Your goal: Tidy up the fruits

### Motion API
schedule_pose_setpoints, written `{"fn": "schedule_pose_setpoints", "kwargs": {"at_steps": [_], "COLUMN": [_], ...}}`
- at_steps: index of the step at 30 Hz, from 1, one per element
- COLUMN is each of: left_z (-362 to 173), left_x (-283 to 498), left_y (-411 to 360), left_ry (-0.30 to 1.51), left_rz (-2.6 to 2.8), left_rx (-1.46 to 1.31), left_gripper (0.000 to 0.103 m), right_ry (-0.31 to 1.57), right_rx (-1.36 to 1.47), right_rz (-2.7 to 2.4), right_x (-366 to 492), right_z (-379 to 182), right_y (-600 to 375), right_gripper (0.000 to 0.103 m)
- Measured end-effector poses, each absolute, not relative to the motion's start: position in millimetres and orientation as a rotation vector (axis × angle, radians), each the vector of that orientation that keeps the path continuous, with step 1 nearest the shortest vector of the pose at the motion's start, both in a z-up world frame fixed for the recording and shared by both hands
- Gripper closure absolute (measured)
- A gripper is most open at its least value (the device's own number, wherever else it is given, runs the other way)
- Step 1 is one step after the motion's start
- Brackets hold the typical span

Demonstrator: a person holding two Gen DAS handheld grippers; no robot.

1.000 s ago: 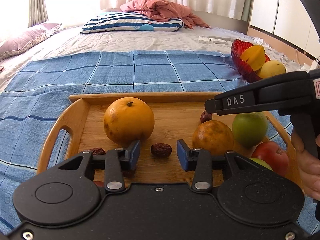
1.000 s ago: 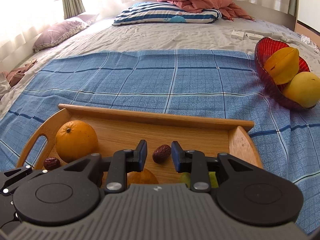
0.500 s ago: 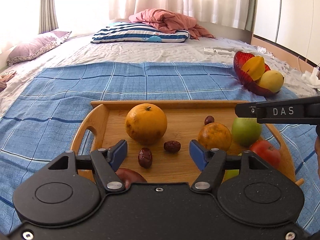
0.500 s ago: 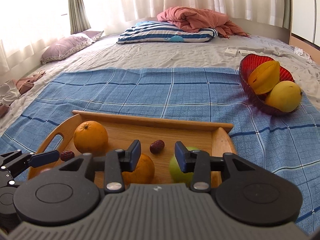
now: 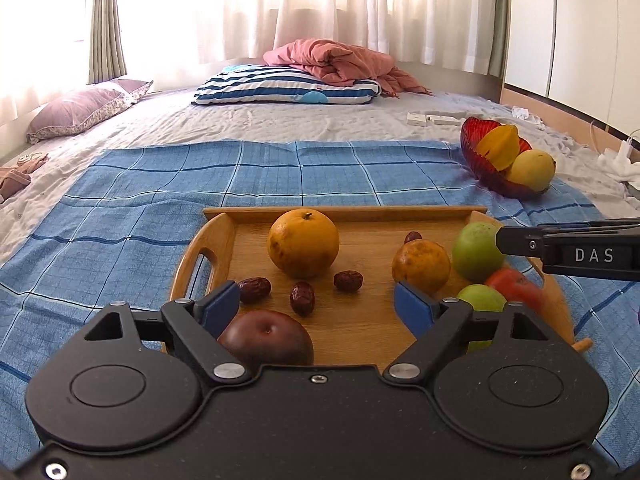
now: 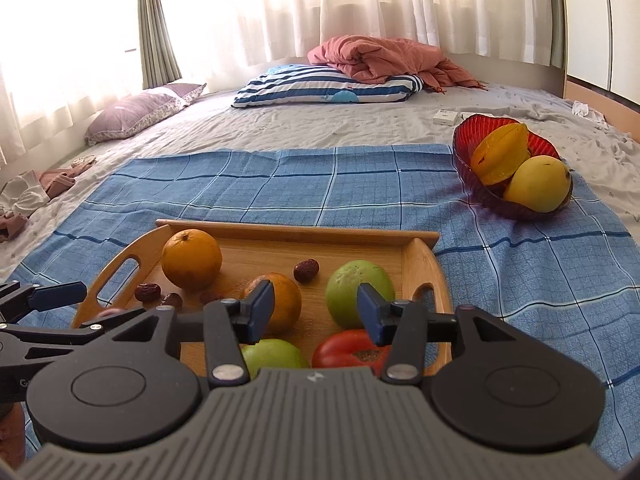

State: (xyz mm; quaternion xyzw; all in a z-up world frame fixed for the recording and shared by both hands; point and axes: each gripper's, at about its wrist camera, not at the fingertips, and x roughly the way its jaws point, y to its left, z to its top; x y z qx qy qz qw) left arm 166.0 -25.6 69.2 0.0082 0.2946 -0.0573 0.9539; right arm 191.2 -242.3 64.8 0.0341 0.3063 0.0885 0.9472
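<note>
A wooden tray (image 5: 208,236) (image 6: 420,264) lies on the blue checked cloth and holds a large orange (image 5: 303,242) (image 6: 191,258), a smaller orange (image 5: 421,265) (image 6: 280,300), green apples (image 5: 476,249) (image 6: 356,292), a red tomato (image 5: 516,286) (image 6: 352,352), a dark red apple (image 5: 266,340) and several brown dates (image 5: 347,280). My left gripper (image 5: 316,306) hovers over the tray's near side, its jaws opening, nothing between them. My right gripper (image 6: 316,312) hangs above the tomato and green apple, jaws opening, gripping nothing.
A red glass bowl (image 5: 472,148) (image 6: 464,160) with a starfruit (image 6: 500,152) and a yellow mango (image 6: 538,184) sits on the cloth at the far right. A striped pillow (image 5: 288,88), a pink blanket and a purple pillow (image 5: 84,108) lie farther back on the bed.
Both grippers have drawn back and risen from the tray while their jaws spread wider. More of the fruit near the tray's front edge has come into view.
</note>
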Motion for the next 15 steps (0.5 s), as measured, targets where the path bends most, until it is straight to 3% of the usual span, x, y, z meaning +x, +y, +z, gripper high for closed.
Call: {"fn": "schedule_pose_setpoints", "kwargs": {"at_steps": [15], "left_z": [62.4], "left_x": [122.3], "left_y": [-15.5], "left_ry": [0.576], "left_rz": [-0.12], "left_rx": [-0.023], "left_gripper": [0.011], "right_ry": [0.541], "right_rx": [0.003], "right_rz": [0.156], "right_x": [132.4], "right_z": [47.7], "right_y": [-229.3], "right_gripper": [0.033]}}
